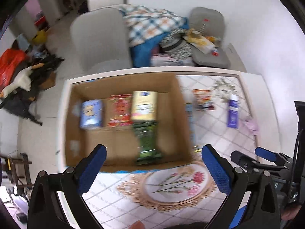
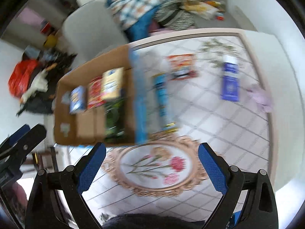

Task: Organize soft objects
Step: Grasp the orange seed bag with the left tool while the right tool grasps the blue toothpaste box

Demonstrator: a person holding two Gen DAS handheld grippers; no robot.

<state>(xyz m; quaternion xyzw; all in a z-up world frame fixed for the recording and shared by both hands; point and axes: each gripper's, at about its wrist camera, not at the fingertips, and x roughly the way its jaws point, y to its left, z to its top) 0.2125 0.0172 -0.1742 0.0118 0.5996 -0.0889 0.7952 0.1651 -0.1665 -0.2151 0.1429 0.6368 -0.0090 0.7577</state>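
A cardboard box (image 1: 171, 87) stands on the table with a blue pack (image 1: 91, 114), a red pack (image 1: 119, 110), a yellow pack (image 1: 144, 106) and a green pack (image 1: 147, 143) inside. My left gripper (image 1: 153, 168) hovers open and empty above the box's near wall. My right gripper (image 2: 151, 164) is open and empty over the flower print. On the table lie a light-blue tube (image 2: 163, 97), an orange-red snack bag (image 2: 183, 65), a blue-and-white bottle (image 2: 229, 78) and a pink soft item (image 2: 262, 97). The right gripper (image 1: 263, 157) also shows at the left view's right edge.
The table (image 2: 219, 118) has a tiled cloth with a flower medallion (image 2: 158, 164). Behind it stand a white chair (image 1: 99, 38) and a pile of plaid bedding (image 1: 150, 24). Clutter, a red bag (image 1: 9, 64) and a plush goose (image 1: 21, 80) lie on the floor at left.
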